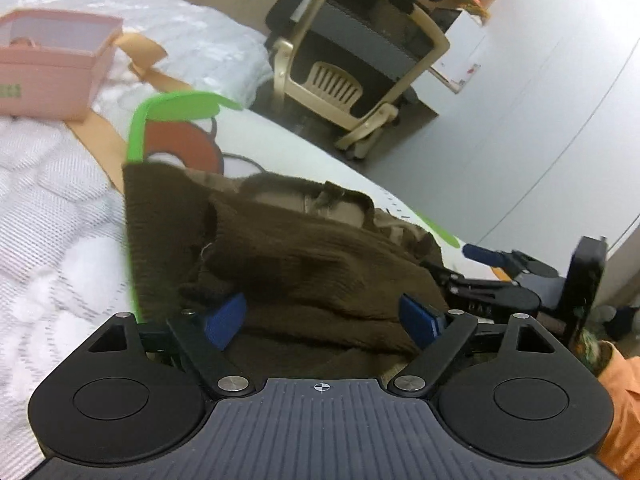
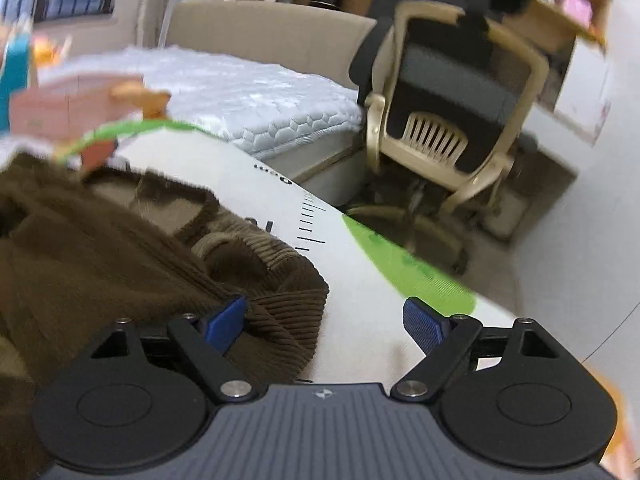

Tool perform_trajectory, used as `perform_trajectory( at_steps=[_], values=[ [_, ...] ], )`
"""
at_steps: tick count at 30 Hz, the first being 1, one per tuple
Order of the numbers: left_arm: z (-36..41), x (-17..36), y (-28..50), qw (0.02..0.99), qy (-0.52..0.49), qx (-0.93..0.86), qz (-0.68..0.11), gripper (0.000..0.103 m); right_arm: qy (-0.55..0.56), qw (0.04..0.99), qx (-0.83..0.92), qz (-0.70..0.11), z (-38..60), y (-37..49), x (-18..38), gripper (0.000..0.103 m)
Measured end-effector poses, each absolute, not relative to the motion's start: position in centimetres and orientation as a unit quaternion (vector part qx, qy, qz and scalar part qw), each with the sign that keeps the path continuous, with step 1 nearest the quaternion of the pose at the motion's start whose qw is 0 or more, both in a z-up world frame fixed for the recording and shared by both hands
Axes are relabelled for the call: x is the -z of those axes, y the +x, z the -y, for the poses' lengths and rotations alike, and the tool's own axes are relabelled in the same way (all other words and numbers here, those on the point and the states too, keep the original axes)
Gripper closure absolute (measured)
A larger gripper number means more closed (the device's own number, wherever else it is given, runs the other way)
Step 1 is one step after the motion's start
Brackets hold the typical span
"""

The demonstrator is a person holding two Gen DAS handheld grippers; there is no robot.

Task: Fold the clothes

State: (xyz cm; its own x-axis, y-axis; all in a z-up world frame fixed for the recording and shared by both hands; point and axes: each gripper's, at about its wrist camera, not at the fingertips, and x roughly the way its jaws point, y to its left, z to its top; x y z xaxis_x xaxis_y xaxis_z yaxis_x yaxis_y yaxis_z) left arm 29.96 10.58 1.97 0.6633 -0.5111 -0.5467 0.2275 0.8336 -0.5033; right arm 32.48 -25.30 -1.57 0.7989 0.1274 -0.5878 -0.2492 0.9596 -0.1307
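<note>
Behind the brown sweater [image 1: 304,264] sits a pink box [image 1: 52,76] — contents unclear; both tools [image 1: 322,320] [image 2: 324,320] spread apart.

One brown knitted garment [image 1: 304,264] lies bunched in the middle of the left wrist view; in the right wrist view it fills the left half.

One white mat with a green border [image 1: 138,136] lies under it.

One pink box [image 1: 52,76] sits at the upper left of the left wrist view.

One bed [image 1: 192,40] with a white quilted cover runs across the upper left.

One office chair [image 1: 360,64] with a beige frame stands at the upper centre.

Two grippers: the left gripper [image 1: 322,318] at the bottom of its own view, and the right gripper [image 2: 324,322] at the bottom of its own. Each shows two blue fingertips.

One orange sleeve [image 1: 620,400] shows at the lower right of the left wrist view.
</note>
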Motion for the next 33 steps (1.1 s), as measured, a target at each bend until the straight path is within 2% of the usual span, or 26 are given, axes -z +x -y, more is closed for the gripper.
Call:
perform_trajectory(
  at_steps=[2,5,8,11,13,14,15,17,18,24,28,31,33],
  values=[
    [-12.0,-4.1,29.6,0.905,-0.191,0.197,-0.326,0.009,-0.034,0.944,-0.125,-0.303,26.9,32.8,0.3,0.019],
    [-14.5,-5.4,30.9,0.922,-0.185,0.141,-0.308,0.009,0.033,0.937,-0.149,-0.315,28.2,33.7,-0.8,0.027],
    [-15.7,-3.2,33.5,0.908,-0.208,0.119,-0.343,0.011,0.041,0.933,-0.156,-0.321,28.0,34.9,-0.4,0.029],
    [-15.2,-0.8,35.1,0.905,-0.193,0.098,-0.365,0.019,0.052,0.922,-0.163,-0.348,27.1,36.8,1.0,0.043],
    [-15.0,-0.1,35.7,0.908,-0.197,0.093,-0.357,0.032,0.041,0.917,-0.163,-0.363,25.9,37.9,2.0,0.058],
    [-14.8,-0.1,35.9,0.909,-0.198,0.098,-0.354,0.051,0.029,0.915,-0.166,-0.367,25.4,38.0,2.4,0.066],
    [-14.5,-0.1,35.8,0.91,-0.191,0.103,-0.354,0.069,0.018,0.914,-0.17,-0.368,24.8,37.9,2.5,0.083],
    [-14.0,-0.9,35.4,0.914,-0.172,0.111,-0.352,0.088,-0.004,0.919,-0.177,-0.351,24.1,36.6,1.6,0.09],
    [-13.9,-1.5,34.9,0.916,-0.166,0.116,-0.348,0.089,-0.002,0.923,-0.184,-0.337,24.4,35.5,0.5,0.091],
    [-15.1,-8.2,26.5,0.93,-0.154,0.184,-0.279,0.091,0.017,0.941,-0.228,-0.249,28.2,24.1,-6.8,0.093],
    [-15.0,-10.2,18.5,0.932,-0.123,0.226,-0.255,0.091,-0.014,0.939,-0.243,-0.242,29.4,15.6,-7.5,0.095],
    [-14.4,-8.7,13.8,0.924,-0.105,0.239,-0.279,0.077,-0.052,0.933,-0.238,-0.265,29.5,10.9,-5.2,0.095],
    [-14.3,-7.1,11.4,0.917,-0.1,0.237,-0.305,0.053,-0.076,0.928,-0.235,-0.28,29.6,8.6,-3.4,0.092]
  ],
)
